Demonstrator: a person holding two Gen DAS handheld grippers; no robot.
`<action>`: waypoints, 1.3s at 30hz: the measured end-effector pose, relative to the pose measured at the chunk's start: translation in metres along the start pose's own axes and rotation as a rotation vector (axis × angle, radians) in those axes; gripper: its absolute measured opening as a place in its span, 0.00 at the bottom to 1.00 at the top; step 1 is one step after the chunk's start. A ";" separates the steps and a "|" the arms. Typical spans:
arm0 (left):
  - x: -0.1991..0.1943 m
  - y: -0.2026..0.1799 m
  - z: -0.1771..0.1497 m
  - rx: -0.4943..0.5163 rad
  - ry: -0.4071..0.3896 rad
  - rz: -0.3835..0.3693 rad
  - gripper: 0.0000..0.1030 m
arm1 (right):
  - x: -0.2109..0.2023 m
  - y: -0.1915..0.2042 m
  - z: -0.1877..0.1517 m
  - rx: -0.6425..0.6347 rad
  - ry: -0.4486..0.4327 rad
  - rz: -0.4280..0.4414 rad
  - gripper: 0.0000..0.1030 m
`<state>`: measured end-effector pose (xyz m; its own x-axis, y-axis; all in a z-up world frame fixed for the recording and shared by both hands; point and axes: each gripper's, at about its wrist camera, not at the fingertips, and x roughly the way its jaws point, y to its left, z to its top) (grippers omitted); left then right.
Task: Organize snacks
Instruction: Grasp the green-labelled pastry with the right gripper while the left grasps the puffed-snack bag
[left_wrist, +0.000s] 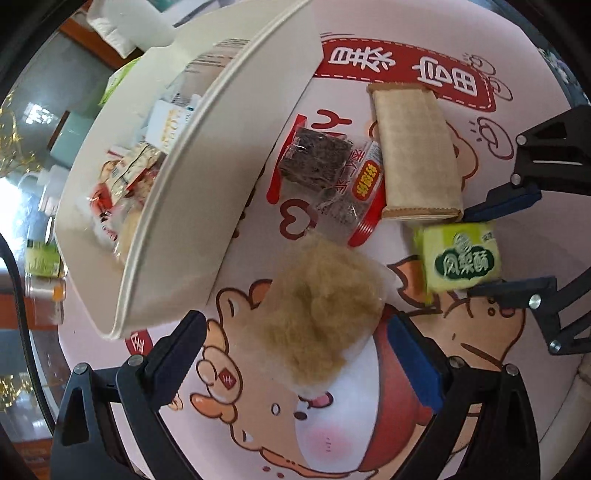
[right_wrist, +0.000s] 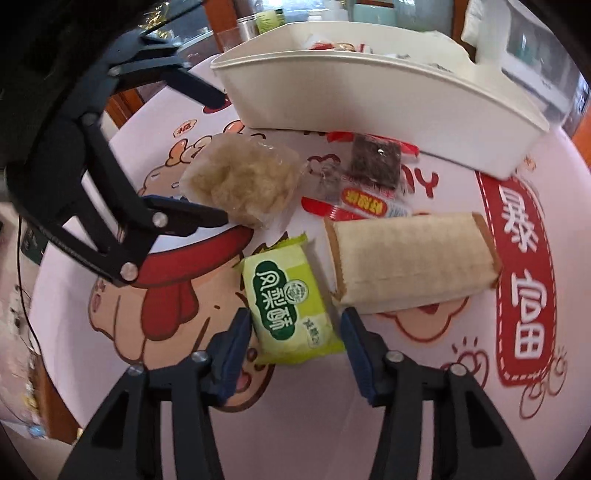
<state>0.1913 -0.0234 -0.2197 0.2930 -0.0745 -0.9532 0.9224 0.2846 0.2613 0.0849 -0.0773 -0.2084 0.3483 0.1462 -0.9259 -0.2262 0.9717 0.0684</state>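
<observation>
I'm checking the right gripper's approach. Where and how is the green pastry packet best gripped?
Grip the green packet across its two long sides at mid-length, coming from its near short end, as the open right gripper straddles it now. It lies flat on the mat, and the crimped ends look too flimsy to pinch.

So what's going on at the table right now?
Two hand-held grippers are sorting snacks toward the white bin, which already holds several packets. The left gripper is open around the floss-topped pastry packet; the right gripper is open around the green pineapple cake. Neither is lifted yet. A wafer pack and brownie wait on the mat.
</observation>
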 end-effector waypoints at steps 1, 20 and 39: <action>0.002 0.001 0.002 0.004 0.001 -0.004 0.95 | 0.000 0.001 0.001 -0.008 -0.002 -0.006 0.40; 0.014 0.006 -0.013 -0.220 -0.004 -0.127 0.48 | -0.023 -0.031 -0.024 0.068 -0.017 -0.012 0.36; -0.066 -0.042 -0.068 -0.674 -0.068 -0.125 0.47 | -0.098 -0.044 -0.044 0.127 -0.146 0.039 0.36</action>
<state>0.1165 0.0344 -0.1782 0.2300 -0.1994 -0.9525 0.5990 0.8004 -0.0229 0.0205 -0.1421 -0.1366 0.4717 0.2004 -0.8587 -0.1282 0.9791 0.1580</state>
